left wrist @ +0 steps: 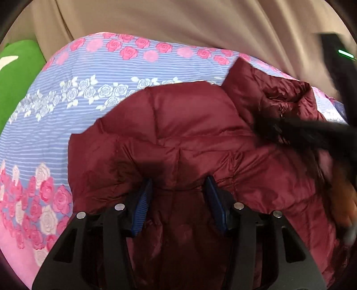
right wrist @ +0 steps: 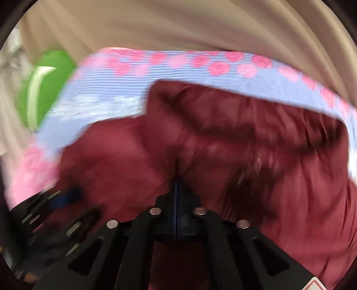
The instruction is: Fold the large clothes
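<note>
1. The left gripper (left wrist: 179, 185) presses into a maroon puffer jacket (left wrist: 178, 138), its blue-padded fingers spread apart with quilted fabric bulging between them.
2. The right gripper (right wrist: 177, 189), blurred, has its fingers pinched together on a fold of the jacket.
3. The jacket lies bunched on a rose-patterned bedsheet (left wrist: 67, 107).
4. Beyond it, a green pillow (left wrist: 20, 73) sits beside a beige curtain (left wrist: 178, 20).

Before you spreads a blue-striped bed sheet printed with pink and white roses (left wrist: 93, 73), backed by a beige pleated fabric curtain (left wrist: 178, 20), with a bright green cushion (left wrist: 15, 73) at its left edge.
</note>
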Available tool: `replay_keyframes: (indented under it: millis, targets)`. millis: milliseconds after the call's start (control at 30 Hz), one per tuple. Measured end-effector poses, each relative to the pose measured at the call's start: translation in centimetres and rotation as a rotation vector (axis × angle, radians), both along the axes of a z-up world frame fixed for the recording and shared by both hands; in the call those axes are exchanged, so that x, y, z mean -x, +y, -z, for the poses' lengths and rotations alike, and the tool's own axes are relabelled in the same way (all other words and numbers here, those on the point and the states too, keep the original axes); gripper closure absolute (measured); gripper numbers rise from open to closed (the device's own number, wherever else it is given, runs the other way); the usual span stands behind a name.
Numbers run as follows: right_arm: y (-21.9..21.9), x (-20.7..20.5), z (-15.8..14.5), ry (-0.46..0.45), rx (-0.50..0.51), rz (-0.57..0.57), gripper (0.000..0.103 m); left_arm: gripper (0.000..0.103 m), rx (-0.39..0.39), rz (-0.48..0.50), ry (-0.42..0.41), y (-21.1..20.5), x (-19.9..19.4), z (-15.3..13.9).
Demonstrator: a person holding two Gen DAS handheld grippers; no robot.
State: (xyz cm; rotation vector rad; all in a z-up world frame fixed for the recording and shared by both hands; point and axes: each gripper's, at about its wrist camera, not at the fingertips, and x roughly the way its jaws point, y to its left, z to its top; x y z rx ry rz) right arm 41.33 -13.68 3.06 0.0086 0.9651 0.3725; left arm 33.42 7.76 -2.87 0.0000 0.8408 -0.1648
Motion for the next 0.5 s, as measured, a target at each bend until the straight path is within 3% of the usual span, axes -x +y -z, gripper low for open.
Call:
replay_keyframes:
  millis: [67, 100, 133, 167, 200, 267, 367, 467, 500]
  targets:
    - [-1.5, -1.9, -0.5, 0.007, -0.116, 0.059, 0.103, 0.054, 0.008, -0.003, -0.006, 0.2, -0.1, 0.2]
    - [-2.2, -1.9, -1.4, -0.035, -0.119, 0.126, 0.103, 0.054, 0.013, -0.005, -0.009, 0.2, 0.0, 0.3]
    - [-2.8, -1.2, -2.9, -0.120, -0.056, 0.229, 0.096, 0.054, 0.011, -0.005, -0.014, 0.2, 0.1, 0.3]
    - [-3.1, -0.6, -3.6, -0.142, -0.068, 0.234, 0.096, 0.055, 0.009, -0.006, -0.017, 0.0, 0.2, 0.3]
    - [-3.1, 0.2, -4.1, -0.126, -0.144, 0.173, 0.096, 0.055, 0.008, -0.006, -0.021, 0.0, 0.3, 0.2]
    - [-1.2, 1.3, -3.9, -0.059, -0.196, 0.033, 0.098, 0.054, 0.006, -0.009, -0.024, -0.1, 0.3, 0.3]
    - [3.9, 2.1, -2.7, -0.043, -0.089, -0.110, 0.101, 0.054, -0.010, -0.018, -0.030, -0.6, 0.3, 0.4]
    - [5.7, -0.4, -1.3, -0.067, 0.052, -0.035, 0.103, 0.053, -0.014, -0.015, -0.032, -0.8, 0.4, 0.5]
    - [4.7, -1.3, -1.5, -0.078, 0.033, 0.019, 0.103, 0.053, -0.012, -0.013, -0.032, -0.8, 0.5, 0.5]
